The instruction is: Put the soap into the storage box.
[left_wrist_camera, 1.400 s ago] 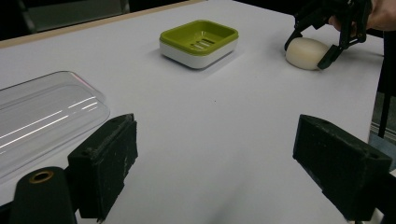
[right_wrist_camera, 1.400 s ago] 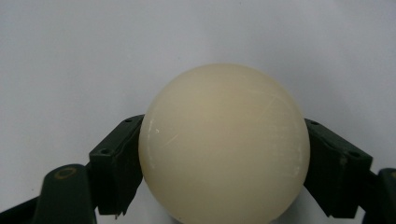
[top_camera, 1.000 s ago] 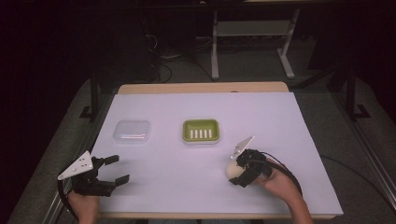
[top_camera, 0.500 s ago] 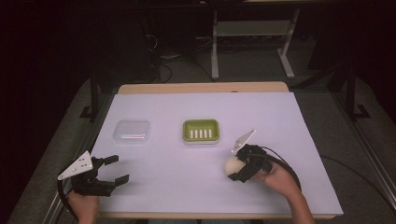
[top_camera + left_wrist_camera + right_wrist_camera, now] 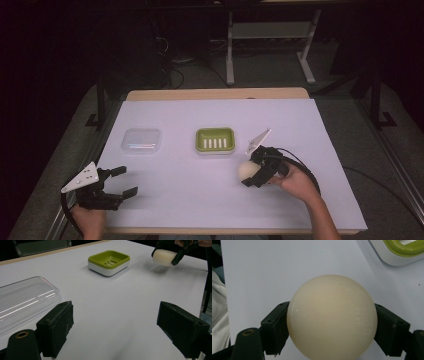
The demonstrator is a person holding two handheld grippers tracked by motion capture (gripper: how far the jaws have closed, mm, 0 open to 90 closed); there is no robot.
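High view: green soap dish (image 5: 215, 140) empty; right tool (image 5: 253, 172) grips soap (image 5: 247, 170).

Left gripper (image 5: 121, 181) fingers apart (right gripper (image 5: 251, 172) clamped)

In the right gripper view the cream soap bar (image 5: 332, 317) covers the inner faces of the right gripper (image 5: 332, 330), and the picture's bottom edge cuts off its underside. Beyond it, the green soap dish (image 5: 404, 251) runs off the top right corner. In the left gripper view the clear lid (image 5: 25, 302) runs off the left edge.
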